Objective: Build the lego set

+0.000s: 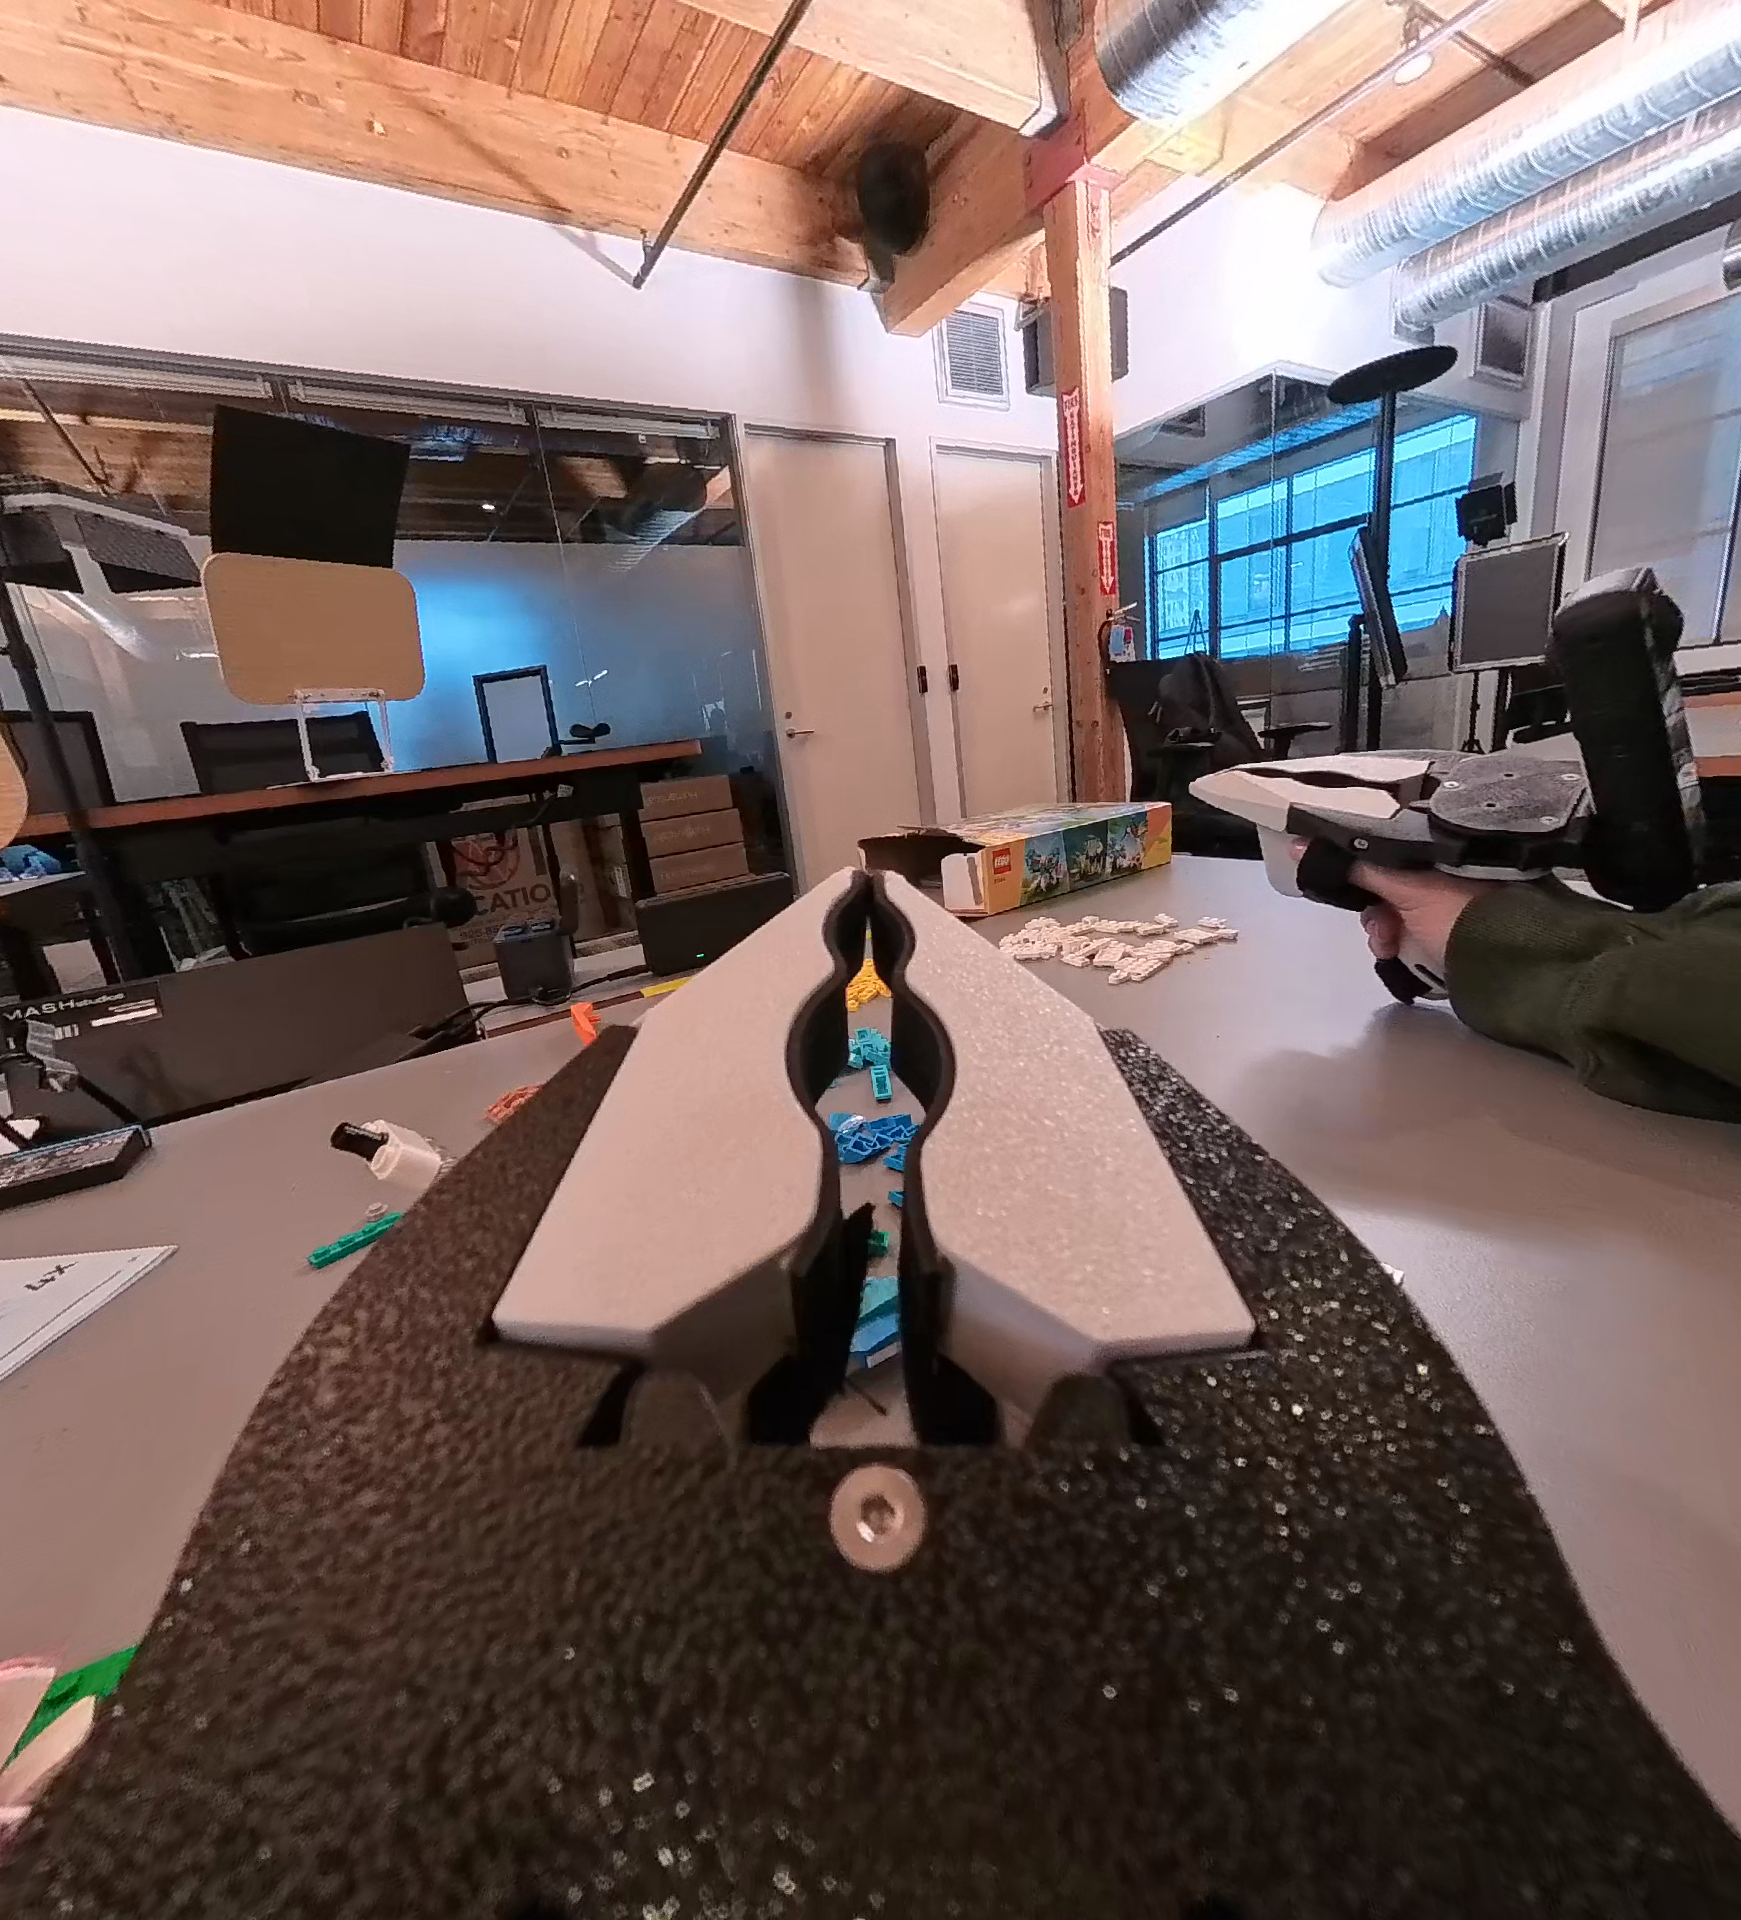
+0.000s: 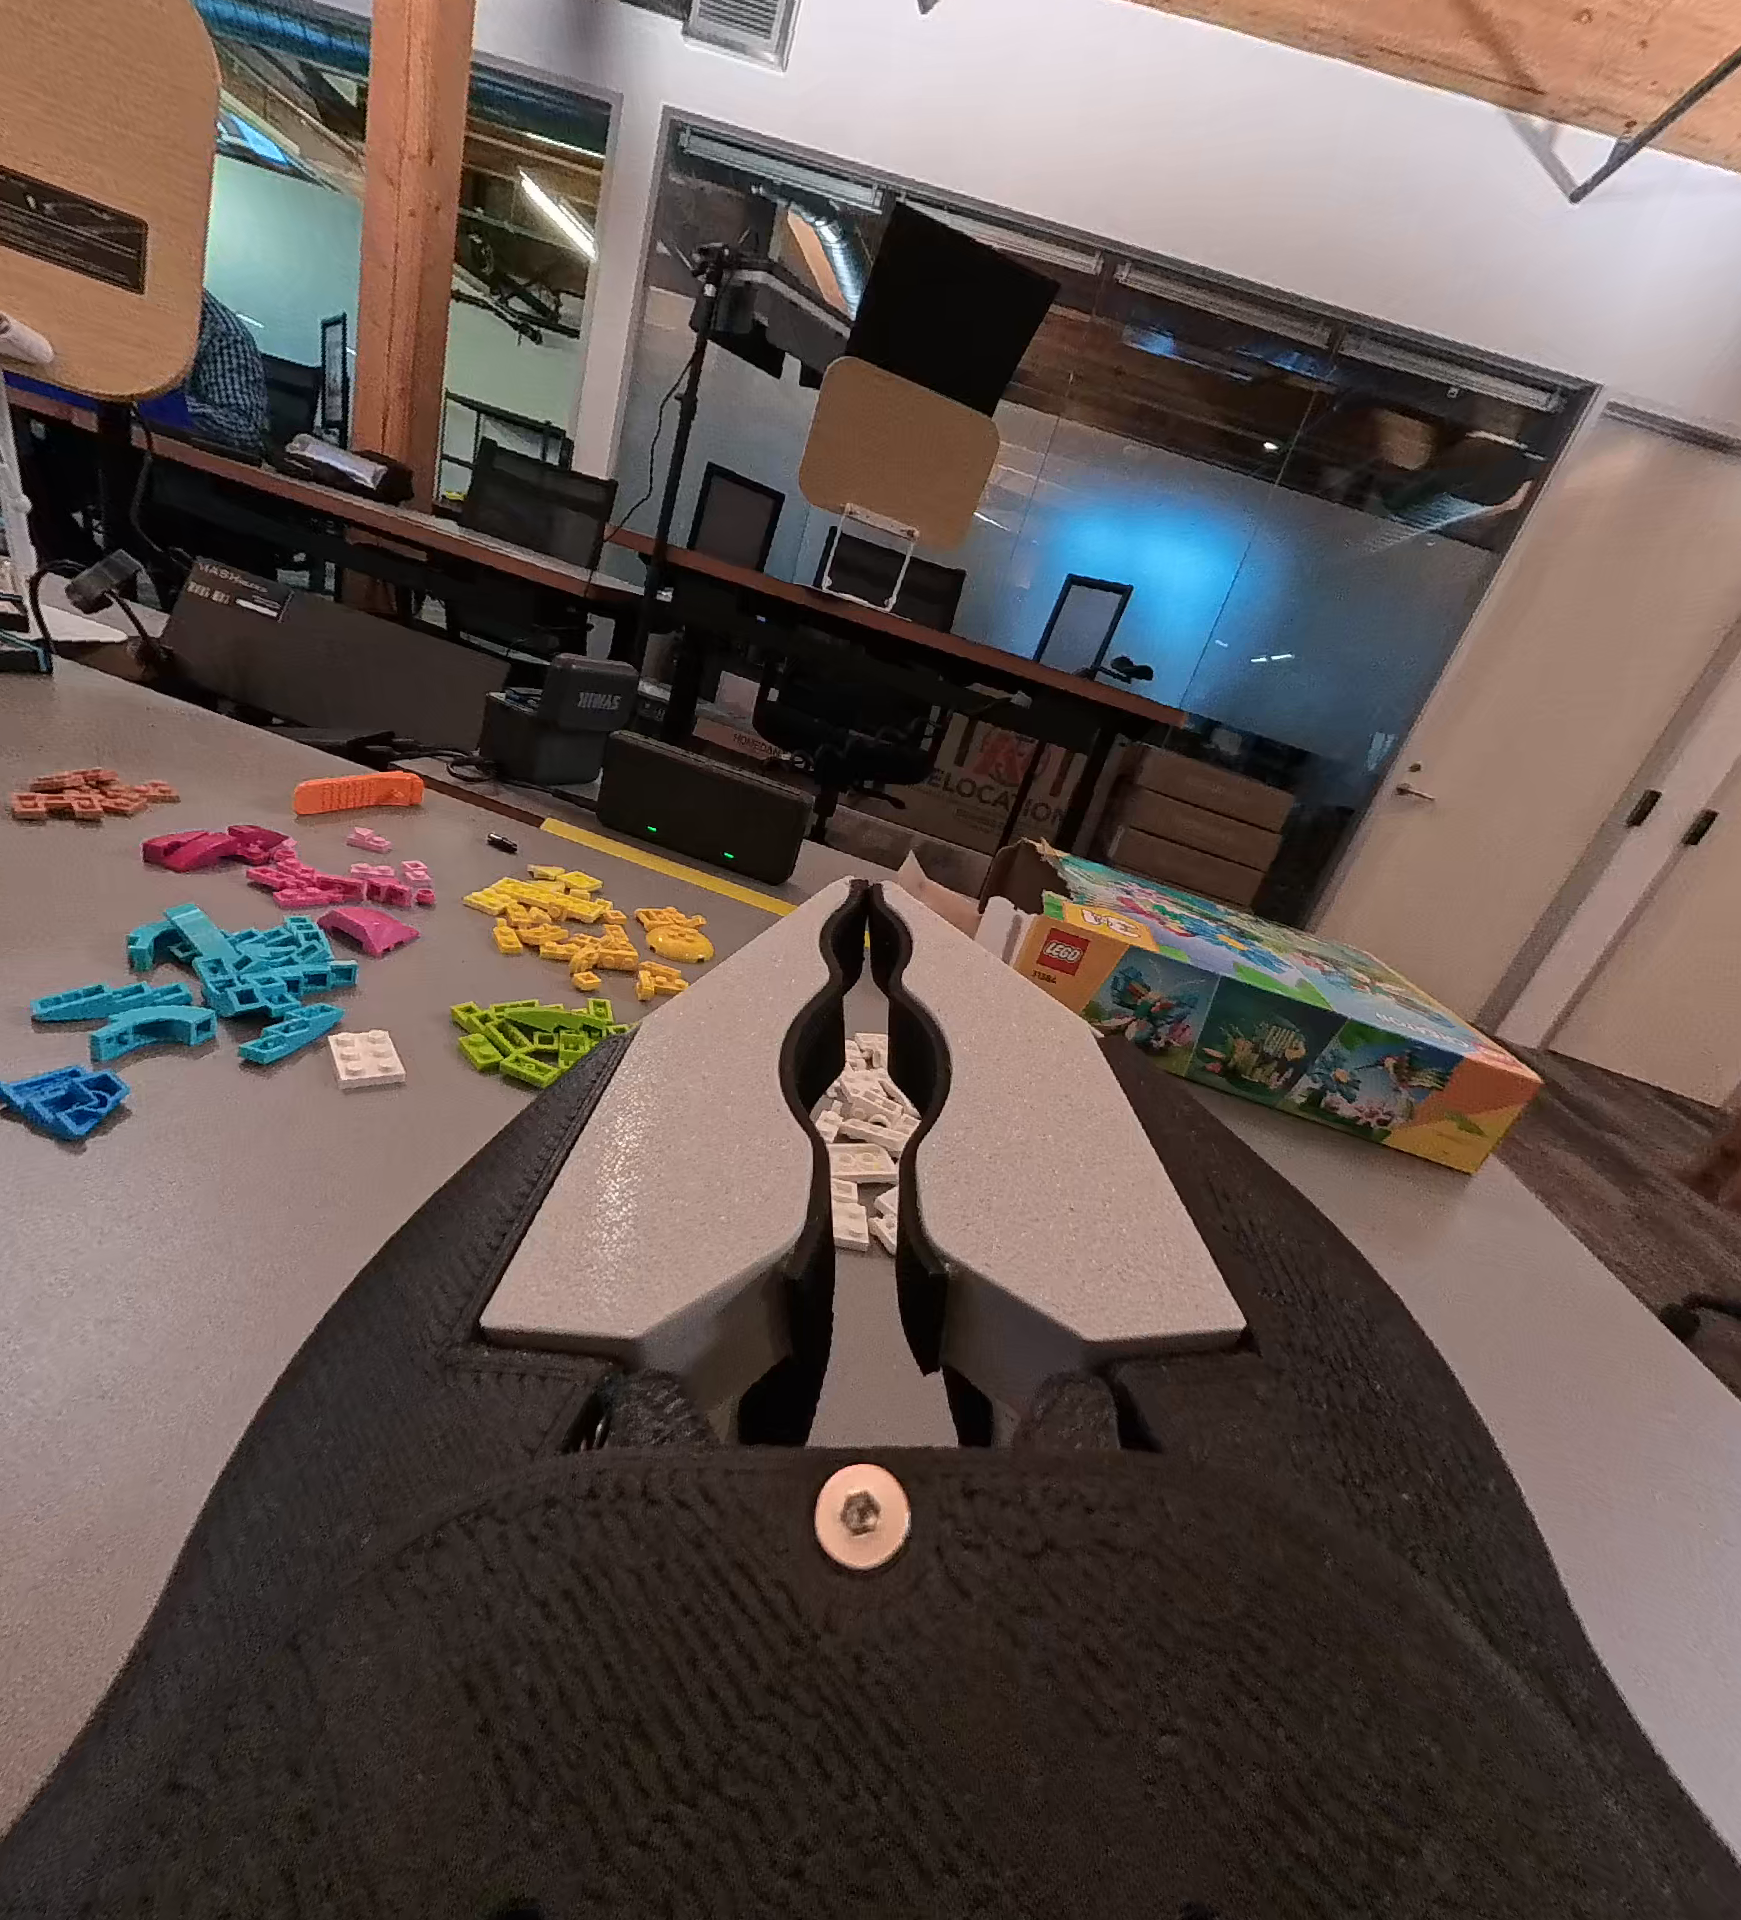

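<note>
**Two closed claws over sorted bricks**

Both claws have pebbled grey fingers on rough black bodies. The left gripper [image 1: 868,883] and right gripper [image 2: 861,888] each have tips pressed together, gripping nothing. On the smooth grey table [image 2: 118,1351], left of the right wrist frame, small plastic bricks lie in colour heaps: turquoise pile [image 2: 222,987], pink pile [image 2: 326,878], yellow pile [image 2: 585,930], lime pile [image 2: 533,1034]. One white square plate [image 2: 367,1058] sits alone. The cardboard set box [image 2: 1292,1023] lies open at right.
</note>
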A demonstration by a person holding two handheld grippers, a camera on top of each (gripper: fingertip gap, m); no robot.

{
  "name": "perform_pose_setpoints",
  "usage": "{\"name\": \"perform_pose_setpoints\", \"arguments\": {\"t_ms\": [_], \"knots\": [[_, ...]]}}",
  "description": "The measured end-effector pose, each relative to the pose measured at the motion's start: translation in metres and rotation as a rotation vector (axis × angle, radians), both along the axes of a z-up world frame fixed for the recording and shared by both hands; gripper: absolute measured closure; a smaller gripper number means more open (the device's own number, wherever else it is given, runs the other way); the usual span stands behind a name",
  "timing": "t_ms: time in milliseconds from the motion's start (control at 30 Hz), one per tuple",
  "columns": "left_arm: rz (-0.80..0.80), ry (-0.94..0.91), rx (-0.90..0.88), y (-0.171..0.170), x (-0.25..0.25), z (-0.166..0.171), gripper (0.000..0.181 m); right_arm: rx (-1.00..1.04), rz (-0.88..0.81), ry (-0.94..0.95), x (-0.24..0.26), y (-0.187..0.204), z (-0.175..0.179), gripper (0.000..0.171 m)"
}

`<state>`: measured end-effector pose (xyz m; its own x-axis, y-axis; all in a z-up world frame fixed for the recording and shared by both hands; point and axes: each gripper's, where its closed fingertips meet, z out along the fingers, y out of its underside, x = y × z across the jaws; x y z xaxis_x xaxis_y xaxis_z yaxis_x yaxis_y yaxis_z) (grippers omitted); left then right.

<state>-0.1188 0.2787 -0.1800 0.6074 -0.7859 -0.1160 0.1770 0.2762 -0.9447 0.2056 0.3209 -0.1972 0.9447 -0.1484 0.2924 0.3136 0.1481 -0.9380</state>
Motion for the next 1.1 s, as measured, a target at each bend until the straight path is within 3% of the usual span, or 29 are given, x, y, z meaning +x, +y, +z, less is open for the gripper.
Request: {"name": "perform_pose_setpoints", "arguments": {"t_ms": [1100], "knots": [[-0.015, 0.024, -0.005, -0.0005, 0.0044, -0.0037, 0.181, -0.025, 0.033, -0.043, -0.0100, 0.0047, -0.0033, 0.171]]}}
